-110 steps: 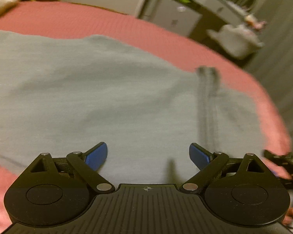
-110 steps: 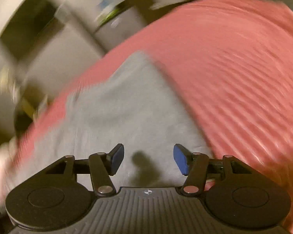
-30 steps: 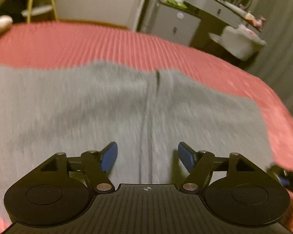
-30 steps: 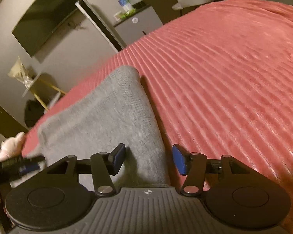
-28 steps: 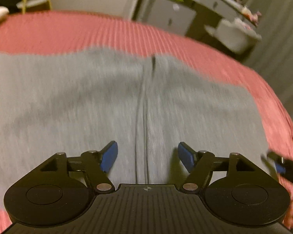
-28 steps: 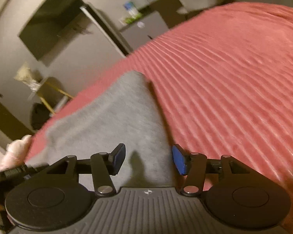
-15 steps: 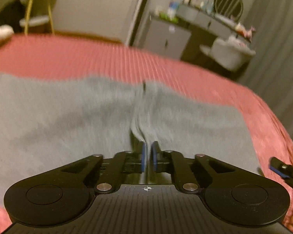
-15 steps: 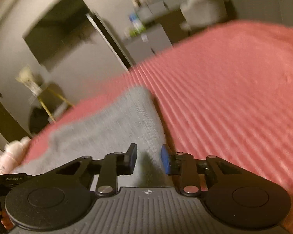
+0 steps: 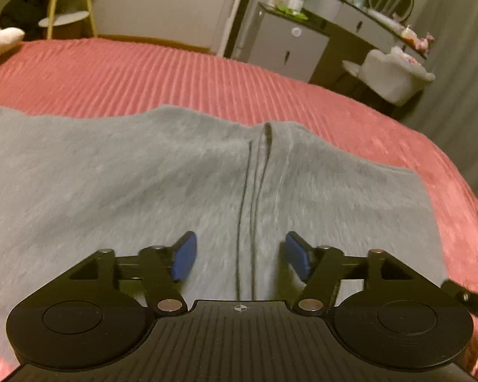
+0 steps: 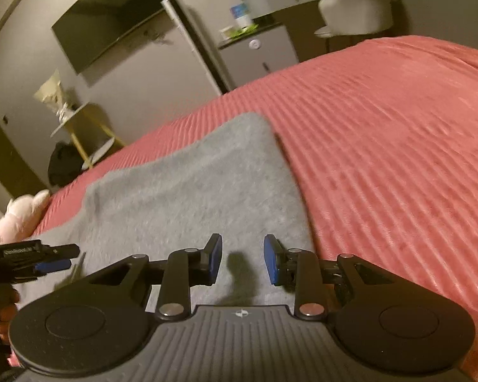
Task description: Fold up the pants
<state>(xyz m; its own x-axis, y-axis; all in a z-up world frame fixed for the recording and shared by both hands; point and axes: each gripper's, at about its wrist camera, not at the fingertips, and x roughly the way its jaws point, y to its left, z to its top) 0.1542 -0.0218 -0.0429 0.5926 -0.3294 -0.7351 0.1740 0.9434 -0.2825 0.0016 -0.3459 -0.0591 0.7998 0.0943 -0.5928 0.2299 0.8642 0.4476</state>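
Grey fleece pants lie spread flat across a red ribbed bed cover. A dark seam runs down them toward me. My left gripper hovers low over that seam, its jaws opening; the blue pads straddle the seam and press on nothing. In the right wrist view the pants end in a straight edge beside the bare bed cover. My right gripper sits just inside that edge, its jaws a narrow gap apart with only flat cloth below. The left gripper shows at the far left there.
A grey cabinet and a dressing table with a white chair stand beyond the bed. A yellow-legged stand and a wall screen are on the wall side. A pale plush toy lies at the bed's corner.
The left jaws pinched a ridge of cloth at the seam half a second ago and have opened again; the cloth lies flat. The right jaws narrowed from a wide gap to a small one.
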